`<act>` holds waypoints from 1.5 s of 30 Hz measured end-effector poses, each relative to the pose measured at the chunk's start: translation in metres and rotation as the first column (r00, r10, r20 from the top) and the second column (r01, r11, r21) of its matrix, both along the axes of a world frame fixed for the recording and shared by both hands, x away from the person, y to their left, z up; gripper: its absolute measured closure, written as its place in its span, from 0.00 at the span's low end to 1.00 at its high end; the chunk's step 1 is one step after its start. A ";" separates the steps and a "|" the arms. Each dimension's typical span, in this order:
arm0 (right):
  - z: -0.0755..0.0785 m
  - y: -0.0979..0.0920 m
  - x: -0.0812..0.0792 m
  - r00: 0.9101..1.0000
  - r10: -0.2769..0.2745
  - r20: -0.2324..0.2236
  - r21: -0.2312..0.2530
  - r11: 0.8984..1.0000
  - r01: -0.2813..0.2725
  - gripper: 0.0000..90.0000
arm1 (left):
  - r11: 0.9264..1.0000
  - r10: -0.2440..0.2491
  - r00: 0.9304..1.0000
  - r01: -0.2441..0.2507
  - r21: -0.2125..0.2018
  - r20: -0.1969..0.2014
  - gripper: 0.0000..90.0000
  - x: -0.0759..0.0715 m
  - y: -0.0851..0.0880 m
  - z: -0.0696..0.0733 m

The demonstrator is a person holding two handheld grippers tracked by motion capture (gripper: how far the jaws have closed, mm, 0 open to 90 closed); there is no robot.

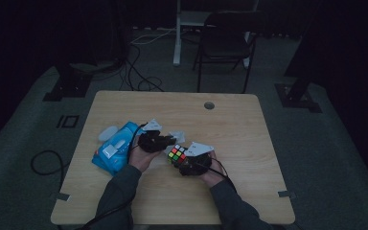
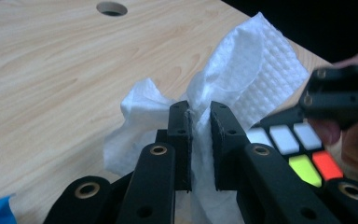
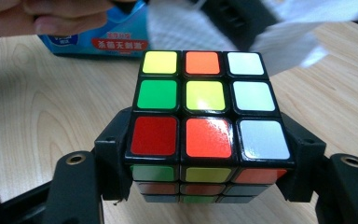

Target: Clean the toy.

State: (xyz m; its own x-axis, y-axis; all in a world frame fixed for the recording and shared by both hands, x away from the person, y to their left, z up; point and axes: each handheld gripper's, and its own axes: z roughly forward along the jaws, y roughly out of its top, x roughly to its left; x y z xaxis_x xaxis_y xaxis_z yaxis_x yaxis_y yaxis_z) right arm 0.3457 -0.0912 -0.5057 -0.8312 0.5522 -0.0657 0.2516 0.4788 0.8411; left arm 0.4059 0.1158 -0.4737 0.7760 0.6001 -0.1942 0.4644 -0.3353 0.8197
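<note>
A white textured wipe (image 2: pixel 247 70) is pinched between the pads of my left gripper (image 2: pixel 200 121), most of the sheet standing up above the jaws. In the high view this gripper (image 1: pixel 169 141) sits mid-table with the wipe (image 1: pixel 177 136) at its tip. A scrambled colour cube (image 3: pixel 205 98) is clamped on both sides by my right gripper (image 3: pixel 209 147), its top face showing yellow, orange, white, green and red tiles. The wipe (image 3: pixel 289 37) hovers just beyond and above the cube's far edge. From above, the cube (image 1: pixel 177 154) lies right beside the left gripper, held by the right gripper (image 1: pixel 178 158).
A blue pack of wet wipes (image 1: pixel 117 148) lies at the left of the wooden table (image 1: pixel 239 143), with a small pale object (image 1: pixel 108 132) by its far end. A cable hole (image 1: pixel 209 105) is near the far edge. A dark chair (image 1: pixel 225 43) stands behind the table.
</note>
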 end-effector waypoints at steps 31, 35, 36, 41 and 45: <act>-0.010 0.019 -0.010 0.998 0.069 0.009 -0.052 0.996 -0.069 0.38 | 0.997 -0.065 0.998 0.065 0.037 -0.007 0.90 0.013 -0.036 0.006; -0.009 0.015 -0.008 0.998 0.058 0.013 -0.049 0.997 -0.057 0.38 | 0.996 -0.073 0.997 0.074 0.045 -0.017 0.90 0.012 -0.038 0.002; -0.009 0.015 -0.008 0.998 0.058 0.013 -0.049 0.997 -0.057 0.38 | 0.996 -0.073 0.997 0.074 0.045 -0.017 0.90 0.012 -0.038 0.002; -0.007 0.013 -0.007 0.999 0.051 0.015 -0.043 0.998 -0.051 0.38 | 0.995 -0.080 0.996 0.082 0.051 -0.028 0.90 0.014 -0.038 0.000; -0.007 0.013 -0.007 0.998 0.053 0.019 -0.045 0.998 -0.052 0.38 | 0.995 -0.081 0.996 0.083 0.059 -0.033 0.90 0.015 -0.036 -0.001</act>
State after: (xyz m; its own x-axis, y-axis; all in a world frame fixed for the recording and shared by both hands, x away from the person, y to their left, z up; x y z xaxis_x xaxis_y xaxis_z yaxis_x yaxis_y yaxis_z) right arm 0.3385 -0.0785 -0.5129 -0.8573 0.5038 -0.1062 0.2082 0.5279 0.8234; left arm 0.4210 0.0797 -0.4743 0.8174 0.5460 -0.1838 0.4578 -0.4218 0.7826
